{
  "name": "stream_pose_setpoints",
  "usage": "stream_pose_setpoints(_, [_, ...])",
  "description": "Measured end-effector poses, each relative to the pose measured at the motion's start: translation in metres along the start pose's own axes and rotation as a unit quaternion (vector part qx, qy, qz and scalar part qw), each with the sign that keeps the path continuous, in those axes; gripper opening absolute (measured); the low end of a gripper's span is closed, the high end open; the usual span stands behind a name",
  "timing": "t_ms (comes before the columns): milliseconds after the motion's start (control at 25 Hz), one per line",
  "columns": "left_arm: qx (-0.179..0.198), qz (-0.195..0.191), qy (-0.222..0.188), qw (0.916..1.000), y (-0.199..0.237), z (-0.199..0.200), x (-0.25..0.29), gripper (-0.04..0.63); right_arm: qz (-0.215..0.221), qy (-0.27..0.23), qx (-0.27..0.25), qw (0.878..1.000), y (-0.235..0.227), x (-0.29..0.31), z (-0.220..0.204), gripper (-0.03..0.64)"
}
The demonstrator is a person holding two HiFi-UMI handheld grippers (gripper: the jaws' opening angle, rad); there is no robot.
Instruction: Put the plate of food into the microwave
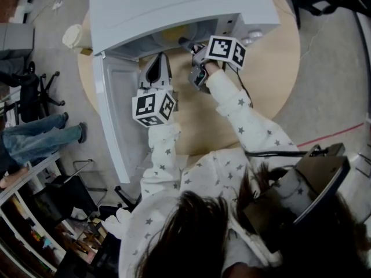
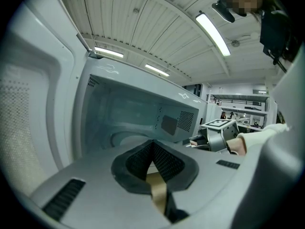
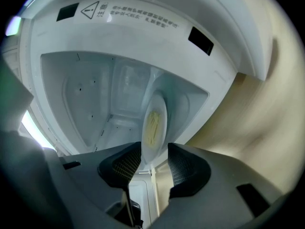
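The white microwave [image 1: 174,4] stands on a round wooden table with its door [image 1: 116,114] swung open to the left. My right gripper [image 1: 186,44] reaches into the cavity [image 3: 95,99]. A white plate [image 3: 155,125] of yellow food lies inside, its near rim between the jaws. The right gripper [image 3: 155,163] is open, and there is a gap between the plate and the right pad. My left gripper [image 1: 155,74] hangs in front of the open door, pads together and nothing held. In the left gripper view its shut tips [image 2: 153,149] point at the cavity [image 2: 133,113].
The tabletop [image 1: 272,68] shows bare wood to the right of the microwave, where a dark cable trails from my right sleeve. A pale cup-like thing [image 1: 74,36] sits at the table's left edge. A person's legs [image 1: 40,138] and shelves are on the left.
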State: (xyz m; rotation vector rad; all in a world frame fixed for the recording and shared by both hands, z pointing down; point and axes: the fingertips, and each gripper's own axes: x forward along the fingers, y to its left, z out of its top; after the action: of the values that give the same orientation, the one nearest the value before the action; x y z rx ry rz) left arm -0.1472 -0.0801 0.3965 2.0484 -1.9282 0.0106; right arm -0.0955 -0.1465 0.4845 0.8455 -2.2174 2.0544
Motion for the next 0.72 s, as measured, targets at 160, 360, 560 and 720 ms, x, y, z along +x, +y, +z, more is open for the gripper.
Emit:
stream_pose_setpoints(160, [-0.001, 0.006, -0.002, 1.0000, 0.003, -0.002, -0.002, 0.002, 0.005, 0.010, -0.001, 1.000, 0.000, -0.001, -0.005, 0.160])
stream_pose_setpoints(360, [-0.006, 0.015, -0.004, 0.9999, 0.011, -0.002, -0.004, 0.002, 0.025, 0.040, -0.026, 0.999, 0.013, -0.002, -0.015, 0.158])
stream_pose_setpoints(560, [-0.008, 0.020, -0.010, 0.9997, 0.013, -0.001, -0.003, 0.002, 0.083, 0.060, -0.044, 0.994, 0.039, -0.005, -0.019, 0.156])
stream_pose_setpoints(720, [-0.008, 0.024, -0.016, 0.9996, 0.018, -0.006, -0.005, 0.002, 0.114, 0.081, -0.052, 0.989, 0.047, -0.007, -0.027, 0.029])
